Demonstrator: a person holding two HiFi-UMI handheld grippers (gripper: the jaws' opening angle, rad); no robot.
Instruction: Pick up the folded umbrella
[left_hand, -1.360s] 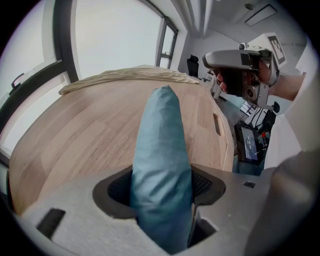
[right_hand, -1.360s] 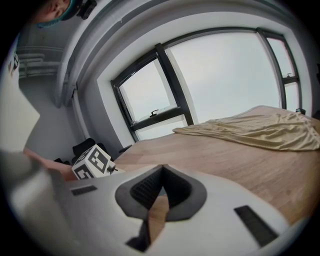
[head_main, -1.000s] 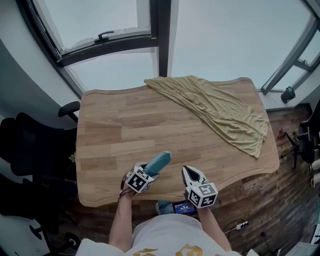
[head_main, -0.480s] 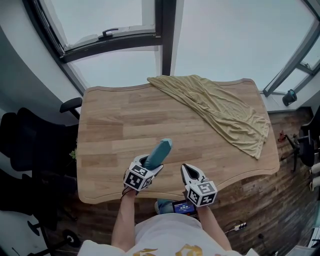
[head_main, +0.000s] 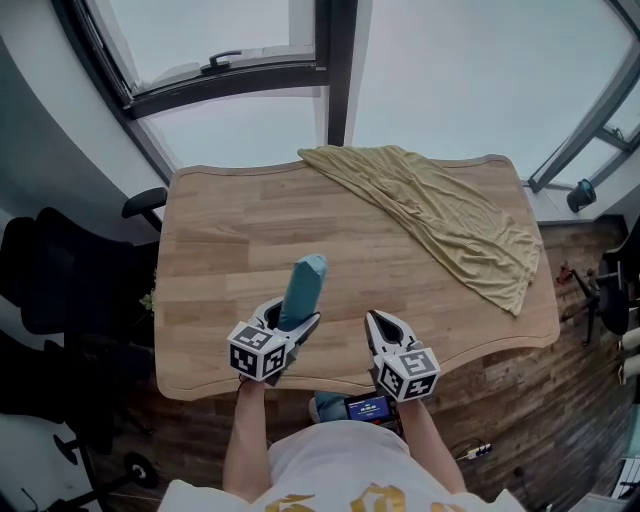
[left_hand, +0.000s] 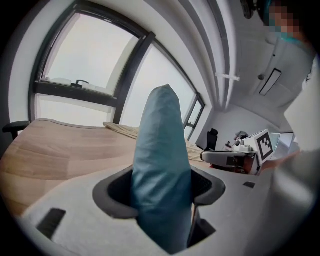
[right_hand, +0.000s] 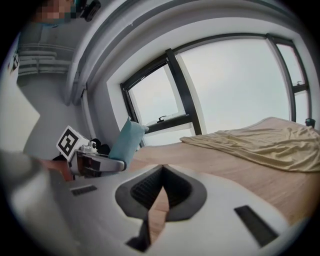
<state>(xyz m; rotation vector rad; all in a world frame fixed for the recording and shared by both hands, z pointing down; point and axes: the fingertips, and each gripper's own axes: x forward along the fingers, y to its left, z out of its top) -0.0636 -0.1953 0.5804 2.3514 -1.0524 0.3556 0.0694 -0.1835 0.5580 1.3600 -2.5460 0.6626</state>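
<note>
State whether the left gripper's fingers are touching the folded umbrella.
Touching. The left gripper view shows the folded umbrella wedged between both fingers, which press against its sides.

Nothing legible: left gripper (head_main: 290, 325) and right gripper (head_main: 378, 322) cubes carry only square coded markers.

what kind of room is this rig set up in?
Likely an office or similar workroom, though I can't be sure. A large wooden table sits right against tall windows, black office chairs stand beside it, and the floor is wood plank.
</note>
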